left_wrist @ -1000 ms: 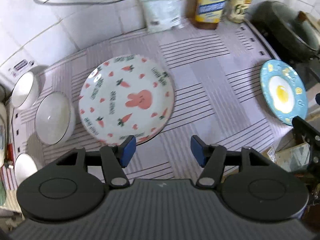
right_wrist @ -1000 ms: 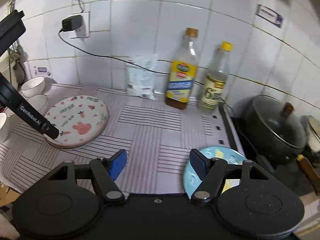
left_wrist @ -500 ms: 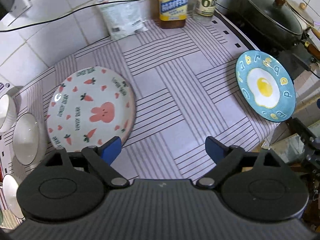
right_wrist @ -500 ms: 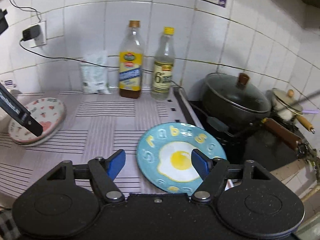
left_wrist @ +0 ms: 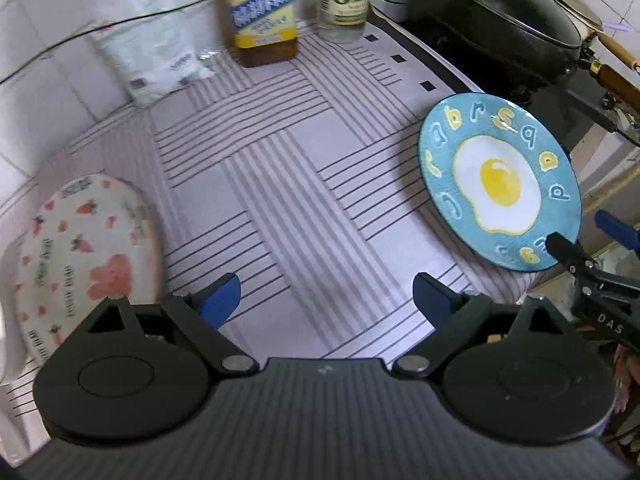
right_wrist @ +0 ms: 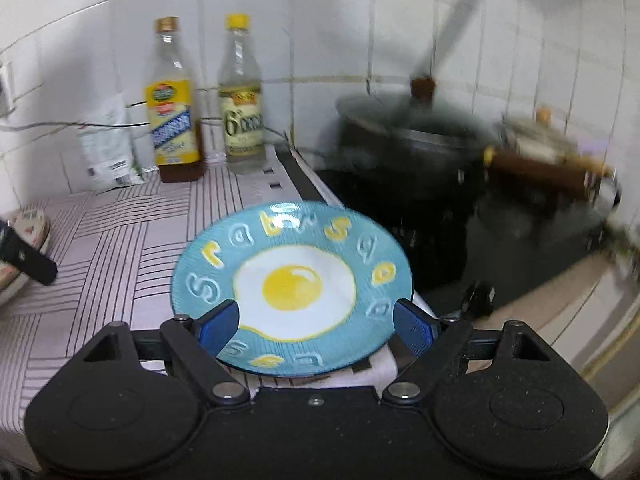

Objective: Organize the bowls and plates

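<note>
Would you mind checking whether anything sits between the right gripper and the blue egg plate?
Nothing visible does. The right gripper has just been opening, and its jaws already straddle the near rim of the blue egg plate, without pressing it. The bottles stand far behind.

The surface (left_wrist: 304, 184) lies bare between the bunny plate (left_wrist: 84, 256) and the egg plate (left_wrist: 500, 184). Bottles (left_wrist: 262, 8) and a bag (left_wrist: 152, 60) line the wall; a pot (left_wrist: 492, 20) blocks the right.
</note>
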The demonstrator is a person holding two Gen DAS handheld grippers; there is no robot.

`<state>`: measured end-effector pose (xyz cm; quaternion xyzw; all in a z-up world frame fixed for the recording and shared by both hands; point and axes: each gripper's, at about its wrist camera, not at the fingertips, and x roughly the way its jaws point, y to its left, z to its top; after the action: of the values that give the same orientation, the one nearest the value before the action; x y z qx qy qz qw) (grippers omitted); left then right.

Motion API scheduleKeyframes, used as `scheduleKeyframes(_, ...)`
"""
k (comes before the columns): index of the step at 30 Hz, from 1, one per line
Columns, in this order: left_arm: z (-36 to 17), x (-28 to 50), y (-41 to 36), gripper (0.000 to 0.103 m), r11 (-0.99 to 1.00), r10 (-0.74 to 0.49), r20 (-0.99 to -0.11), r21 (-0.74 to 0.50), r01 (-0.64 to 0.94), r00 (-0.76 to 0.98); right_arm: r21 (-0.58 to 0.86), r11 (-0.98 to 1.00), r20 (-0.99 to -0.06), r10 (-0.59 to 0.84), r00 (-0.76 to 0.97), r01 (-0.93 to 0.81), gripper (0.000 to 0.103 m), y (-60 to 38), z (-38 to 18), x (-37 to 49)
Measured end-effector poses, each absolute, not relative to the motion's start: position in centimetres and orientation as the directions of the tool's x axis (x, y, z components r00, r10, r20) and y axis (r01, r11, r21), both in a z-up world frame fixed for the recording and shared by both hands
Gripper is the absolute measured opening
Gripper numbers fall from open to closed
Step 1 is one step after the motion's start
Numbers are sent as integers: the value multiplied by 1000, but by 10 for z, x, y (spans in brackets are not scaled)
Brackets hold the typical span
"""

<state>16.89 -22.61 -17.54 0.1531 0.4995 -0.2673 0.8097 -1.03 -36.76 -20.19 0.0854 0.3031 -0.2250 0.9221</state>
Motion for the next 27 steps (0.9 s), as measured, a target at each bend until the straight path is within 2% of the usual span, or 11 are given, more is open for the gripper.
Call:
scheduleKeyframes(9,-188,182,-257,94,815,-329,-888,-95,571,322,126,853,-604,-339,721,507,84,-394,-217,-10)
scheduleKeyframes(10,-188,183,-260,94,812,-344,-887,-115,573,309,134,845,-605,-344,718,517,82,-398,-219,-9)
scheduleKeyframes(12,-190,184,-267,94,806,-354,-890,-132,578,289,140,834,-625,-343,701,533,65,-405,-225,-6)
scheduleKeyframes(16,-199,191,-279,92,808,-374,-889,-174,563,262,208,806,-625,-326,709,554,54,-418,-232,-6)
scheduleKeyframes(19,-216,202,-290,78,784,-407,-894,-236,574,187,247,783,-634,-316,706,572,40,-424,-237,-3)
scheduleKeyframes(20,-221,204,-293,68,782,-395,-901,-227,580,180,247,773,-643,-320,696,584,33,-425,-237,-3)
scheduleKeyframes(23,-225,206,-297,57,764,-428,-886,-248,595,180,363,707,-647,-279,710,608,23,-439,-238,-10)
scheduleKeyframes(25,-225,205,-300,44,746,-447,-879,-264,612,165,407,680,-639,-265,722,609,20,-443,-241,-14)
scheduleKeyframes(27,-226,203,-306,25,724,-468,-873,-290,626,137,396,691,-632,-272,725,604,20,-441,-242,-14)
